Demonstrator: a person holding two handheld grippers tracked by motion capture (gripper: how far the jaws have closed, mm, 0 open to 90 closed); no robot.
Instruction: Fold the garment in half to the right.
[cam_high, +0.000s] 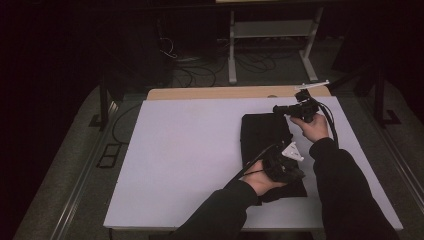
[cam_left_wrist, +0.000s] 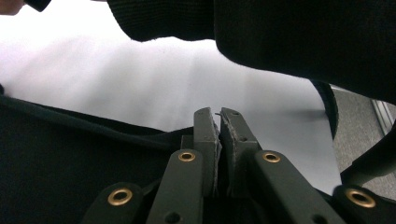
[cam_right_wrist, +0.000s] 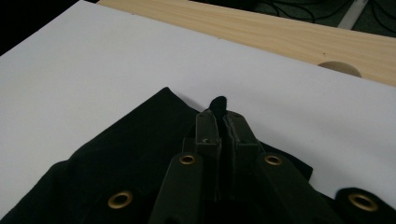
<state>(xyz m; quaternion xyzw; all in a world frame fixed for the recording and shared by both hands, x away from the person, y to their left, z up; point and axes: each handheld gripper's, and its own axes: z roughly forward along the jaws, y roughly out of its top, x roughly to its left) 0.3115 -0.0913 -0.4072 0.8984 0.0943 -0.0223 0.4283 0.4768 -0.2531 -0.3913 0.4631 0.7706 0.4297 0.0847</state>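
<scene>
Cloth: black cloth (cam_high: 267, 137) lies folded, right of centre on the white tabletop (cam_high: 185, 150)
Right tongs (cam_right_wrist: 223, 116): closed on the cloth's far corner; a shallow bite could slip
Left tongs (cam_left_wrist: 219, 114): closed at the near hem; whether fabric is caught cannot be told; fold may skew

Both dark-sleeved forearms are reaching in from the near edge, the left gripper (cam_high: 295, 176) lying low at the near right with its jaws pressed together, while the right gripper (cam_high: 276, 108) is hanging farther off, jaws likewise closed.
</scene>
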